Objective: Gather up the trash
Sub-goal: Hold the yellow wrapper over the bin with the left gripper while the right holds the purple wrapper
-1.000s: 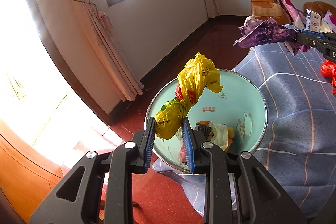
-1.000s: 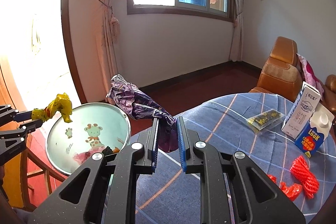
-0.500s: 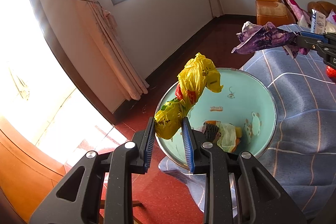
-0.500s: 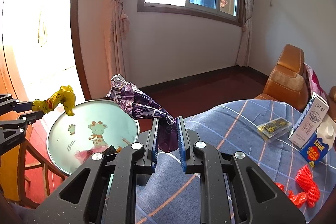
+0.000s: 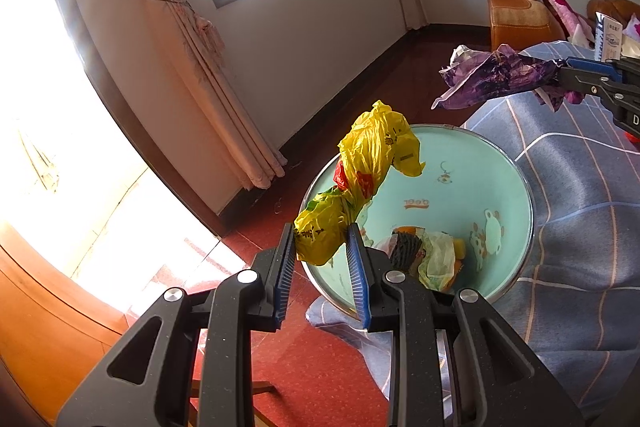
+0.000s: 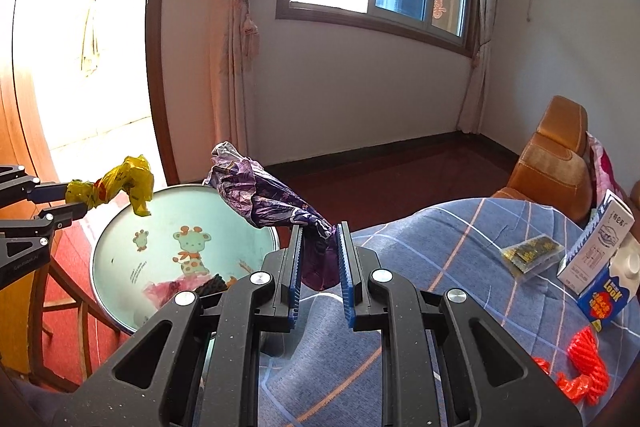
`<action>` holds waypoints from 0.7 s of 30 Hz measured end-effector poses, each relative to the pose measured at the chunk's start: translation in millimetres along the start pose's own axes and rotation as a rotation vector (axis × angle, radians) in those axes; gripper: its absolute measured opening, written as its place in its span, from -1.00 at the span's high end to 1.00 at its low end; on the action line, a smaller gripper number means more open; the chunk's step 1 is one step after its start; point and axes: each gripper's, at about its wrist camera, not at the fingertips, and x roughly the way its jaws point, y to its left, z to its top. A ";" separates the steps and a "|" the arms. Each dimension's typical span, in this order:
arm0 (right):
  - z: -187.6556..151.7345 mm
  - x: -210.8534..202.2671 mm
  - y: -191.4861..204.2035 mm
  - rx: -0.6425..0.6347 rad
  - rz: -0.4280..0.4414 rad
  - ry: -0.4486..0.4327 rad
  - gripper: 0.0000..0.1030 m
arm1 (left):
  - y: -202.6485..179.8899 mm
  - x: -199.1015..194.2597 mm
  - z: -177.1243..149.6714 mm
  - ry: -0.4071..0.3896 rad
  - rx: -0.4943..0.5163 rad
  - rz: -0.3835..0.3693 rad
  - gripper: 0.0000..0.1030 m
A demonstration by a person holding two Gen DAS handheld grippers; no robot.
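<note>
- The jaws of the left gripper (image 5: 322, 249) are clamped on a twisted yellow bag (image 5: 362, 183), as a second ago; the bag sticks up over the near rim of the mint-green bin (image 5: 516, 183).
- The jaws of the right gripper (image 6: 318, 253) pinch a crumpled purple wrapper (image 6: 264, 193), now carried slightly closer to the bin beside the blue checked tablecloth (image 6: 440, 239).
- Both grippers point downward, the left steeper.
- Two cartons (image 6: 600, 259) and red netting (image 6: 586, 359) lie near the cloth's right edge.
</note>
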 end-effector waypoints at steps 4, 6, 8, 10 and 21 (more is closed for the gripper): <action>0.0 1.6 2.4 -0.013 0.001 0.001 0.66 | -1.0 -0.3 -0.1 0.000 -0.001 0.006 0.50; 0.4 1.8 4.7 -0.018 0.001 0.002 0.66 | -0.8 -0.6 0.0 -0.003 -0.002 0.010 0.50; 0.6 2.5 6.5 -0.023 0.003 0.002 0.66 | -0.4 -0.6 0.2 -0.003 -0.003 0.010 0.50; 0.7 3.4 9.3 -0.030 0.005 0.003 0.66 | -0.1 -0.1 -0.3 -0.002 -0.003 0.011 0.50; -0.2 7.1 14.7 -0.058 0.010 0.004 0.66 | 0.3 0.2 -0.7 0.000 -0.003 0.010 0.50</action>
